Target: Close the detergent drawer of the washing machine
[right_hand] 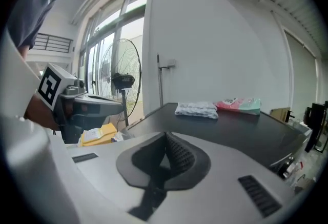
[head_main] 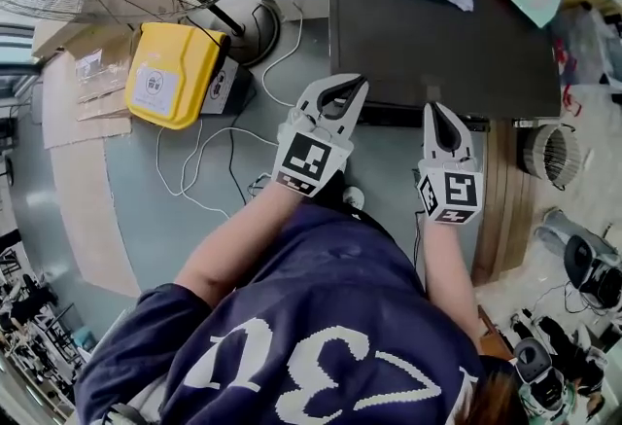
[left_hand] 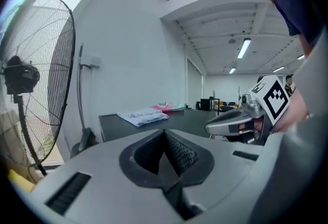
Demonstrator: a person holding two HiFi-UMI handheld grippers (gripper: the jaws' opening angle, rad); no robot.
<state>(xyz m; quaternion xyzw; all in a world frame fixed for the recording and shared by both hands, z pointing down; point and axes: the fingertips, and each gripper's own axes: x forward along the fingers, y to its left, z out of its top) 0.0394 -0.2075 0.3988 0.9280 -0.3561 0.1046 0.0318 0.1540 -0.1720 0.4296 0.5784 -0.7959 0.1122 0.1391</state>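
1. Overhead, a person holds the left gripper (head_main: 342, 94) and the right gripper (head_main: 439, 126) side by side. Each has its jaws pressed together on nothing, and the tips are just short of the near edge of a dark-topped unit (head_main: 428, 44), likely the washing machine.
2. No view shows the detergent drawer. It probably sits on the unit's front face, ahead of and below both sets of tips.
3. Closed tips should serve well as a pusher: set them square on the middle of the drawer front and press straight in until flush. An off-centre push risks skewing it.
4. The steep angle hides the front face, so how far the drawer stands out cannot be judged. Both gripper views look over the top, toward a folded cloth (right_hand: 197, 109) and a pink-and-teal packet (right_hand: 239, 105) well beyond the jaws.
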